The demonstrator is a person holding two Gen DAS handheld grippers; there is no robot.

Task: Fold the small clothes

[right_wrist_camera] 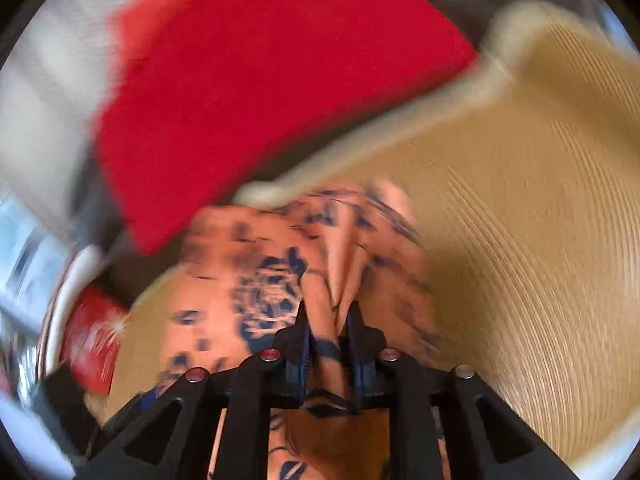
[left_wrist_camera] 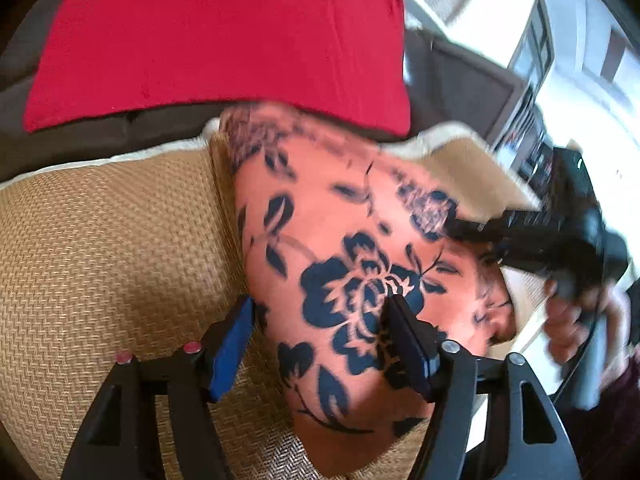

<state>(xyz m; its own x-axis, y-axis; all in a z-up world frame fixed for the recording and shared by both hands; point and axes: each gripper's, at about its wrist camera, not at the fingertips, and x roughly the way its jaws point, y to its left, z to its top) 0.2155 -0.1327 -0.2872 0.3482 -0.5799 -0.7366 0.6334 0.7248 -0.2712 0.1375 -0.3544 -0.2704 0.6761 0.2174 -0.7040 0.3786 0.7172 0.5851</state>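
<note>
Right gripper (right_wrist_camera: 326, 320) — jaws nearly together, pinching a bunched ridge of the garment (right_wrist_camera: 256, 264), an orange cloth with a dark floral print. The cloth gathers into a pleat between the pads and runs back under the frame.

Left gripper (left_wrist_camera: 320, 344) — jaws wide apart, holding nothing. One blue pad sits off the cloth's left edge over the mat (left_wrist_camera: 100, 248), the other over the big flower; whether either pad touches the cloth cannot be told.

Garment — lies mostly on the woven mat, its far end tucked against the red cushion (left_wrist_camera: 216, 40). The right side is lifted where the right gripper, seen from the left camera with a hand (left_wrist_camera: 576, 316) on its handle, has it.

Risks, as judged:
- Thin pinch on a narrow pleat — a sharp pull could slip the cloth out and drop the fold.
- Only one side held; the free side may drag and crease rather than fold flat.
- The left jaws straddle the edge — closing there could catch the mat weave along with the cloth.
- The far end may snag under the cushion. The right view is blurred, so that overlap is uncertain.
</note>
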